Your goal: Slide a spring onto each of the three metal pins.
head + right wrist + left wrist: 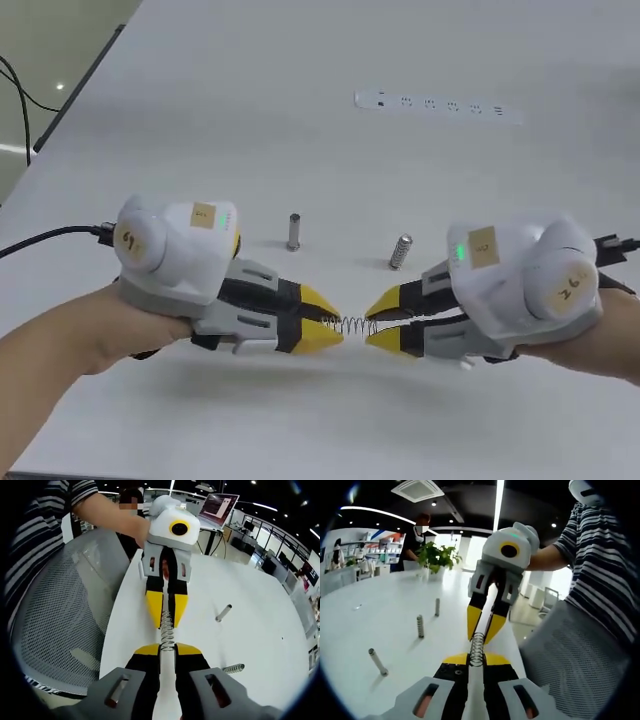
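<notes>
Both grippers lie level and low over the white surface [300, 120], pointing at each other tip to tip. The left gripper [330, 330] and right gripper [378, 322] have their yellow-tipped fingers drawn narrow. Each pinches one end of the thin coiled steel spring [355, 323], which spans the gap between them. Beyond stand a bare metal pin [294, 231] and a spring-covered pin [401, 251].
</notes>
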